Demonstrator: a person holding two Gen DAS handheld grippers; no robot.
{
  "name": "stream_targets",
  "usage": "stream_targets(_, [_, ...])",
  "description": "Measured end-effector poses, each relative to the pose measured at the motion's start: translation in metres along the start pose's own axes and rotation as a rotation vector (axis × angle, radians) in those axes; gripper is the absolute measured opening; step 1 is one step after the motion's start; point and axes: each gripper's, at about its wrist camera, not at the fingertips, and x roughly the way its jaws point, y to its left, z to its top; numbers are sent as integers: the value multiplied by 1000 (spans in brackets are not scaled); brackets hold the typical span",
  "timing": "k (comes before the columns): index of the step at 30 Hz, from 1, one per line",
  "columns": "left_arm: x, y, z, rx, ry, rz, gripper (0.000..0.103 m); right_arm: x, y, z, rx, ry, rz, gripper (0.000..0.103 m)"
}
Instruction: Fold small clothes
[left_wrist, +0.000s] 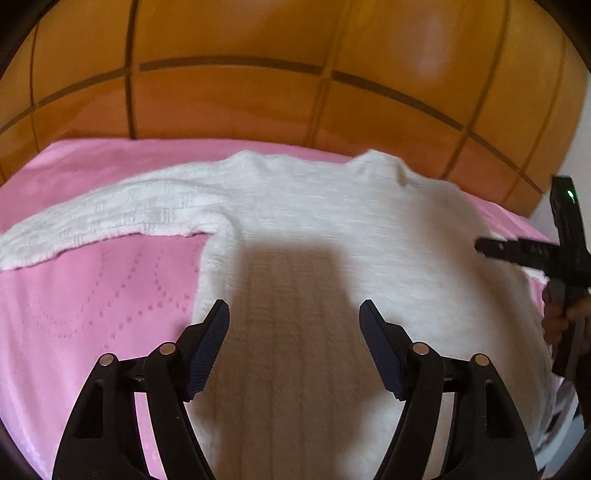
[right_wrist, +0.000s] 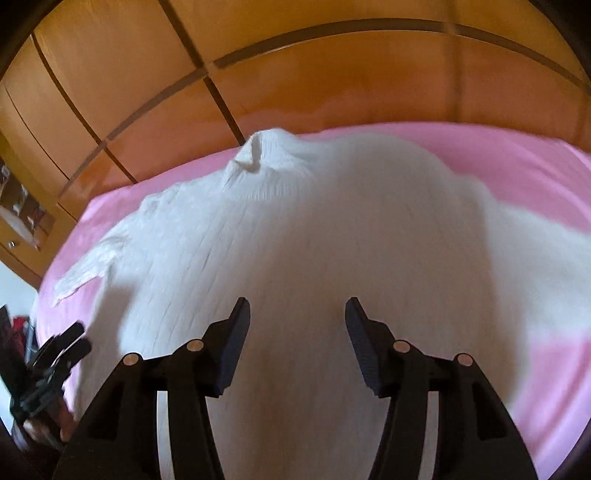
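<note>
A white knitted sweater (left_wrist: 332, 229) lies spread flat on a pink bed sheet (left_wrist: 92, 295). Its collar (left_wrist: 380, 162) points toward the wooden panels, and one sleeve (left_wrist: 110, 221) stretches out to the left. My left gripper (left_wrist: 293, 310) hovers over the sweater's lower body, open, with nothing between its pads. My right gripper (right_wrist: 297, 306) is also open and empty above the sweater (right_wrist: 332, 229), with the collar (right_wrist: 258, 151) ahead of it. The right gripper's black frame (left_wrist: 532, 254) shows at the right edge of the left wrist view, held by a hand (left_wrist: 557, 321).
Orange wooden panels (left_wrist: 258, 92) rise right behind the bed. Pink sheet (right_wrist: 517, 158) lies bare to the right of the sweater. The left gripper's frame (right_wrist: 55, 354) sits at the bed's near left edge. A shelf with small items (right_wrist: 22, 210) is far left.
</note>
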Motion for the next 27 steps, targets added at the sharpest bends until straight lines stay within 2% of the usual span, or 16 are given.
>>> stream_targets(4, [21, 17, -8, -62, 28, 28, 71, 40, -25, 44, 69, 10, -64, 51])
stream_targets(7, [22, 18, -13, -60, 9, 19, 78, 57, -54, 67, 166, -33, -130, 49])
stream_targets(9, [25, 14, -16, -42, 5, 24, 82, 67, -70, 76, 222, -54, -146, 49])
stream_targets(11, [27, 11, -16, -22, 9, 35, 88, 71, -72, 80, 220, -76, -178, 50])
stream_targets(16, [33, 7, -13, -6, 13, 43, 91, 70, -80, 90, 271, -78, -218, 51])
stream_targets(18, [34, 7, -12, -6, 12, 44, 91, 57, -81, 83, 288, -89, -216, 53])
stream_targets(21, [34, 7, -12, -5, 12, 45, 91, 18, -88, 63, 304, -150, -197, 63])
stream_targets(22, [34, 6, -12, -4, 13, 45, 91, -1, -98, 53, 329, -173, -182, 67])
stream_targets(24, [34, 7, -13, -3, 13, 46, 91, -38, -125, 28, 401, -221, -138, 67])
stream_targets(27, [35, 5, -12, 0, 15, 52, 91, -98, -179, -18, 530, -296, -161, 67])
